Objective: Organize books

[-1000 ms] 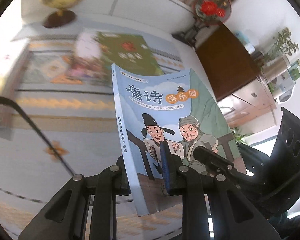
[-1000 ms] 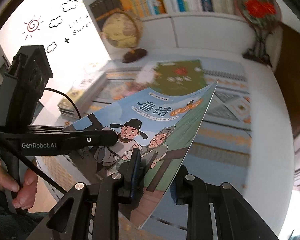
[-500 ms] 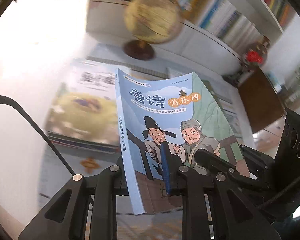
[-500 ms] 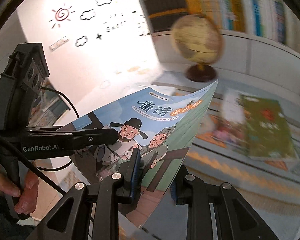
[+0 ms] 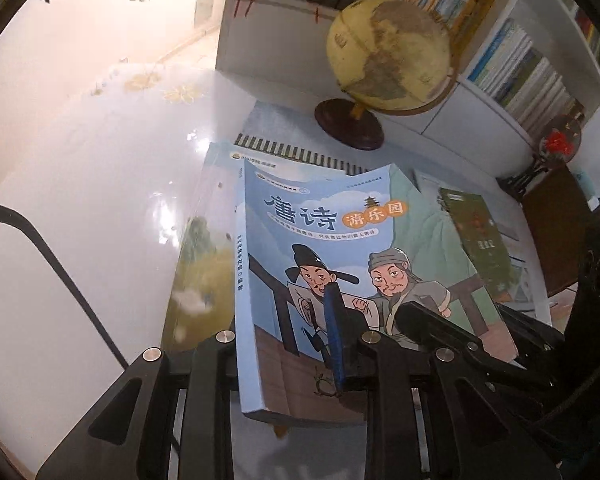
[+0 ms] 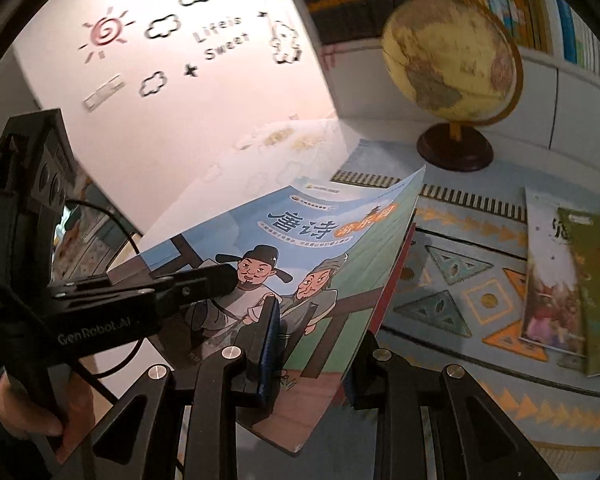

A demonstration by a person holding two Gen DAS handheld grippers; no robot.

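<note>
The left tool (image 5: pixel 292 344) is clamped on the spine side of the blue book (image 5: pixel 340 264), one pad pressing the front cover just below the two drawn figures. The right tool (image 6: pixel 312 344) is clamped on the same book's (image 6: pixel 300 272) opposite, open edge, so the volume hangs between both, tilted and clear of the table (image 6: pixel 480 320). A hand (image 6: pixel 24 412) grips the left tool's handle at the lower left of the right wrist view.

Directly beneath the carried book lies another pale-covered book (image 5: pixel 204 248), seen partly through glare. Beyond stand a globe (image 5: pixel 388 56) on a dark base and shelves (image 5: pixel 532 80) packed with upright books. Off to the right, a green book (image 6: pixel 592 280) rests across another on the patterned cloth.

This looks like the carrying step of stacking. The next move probably calls for lowering the book squarely onto the one below, edges matched, then letting both tools part together so it does not slide.
</note>
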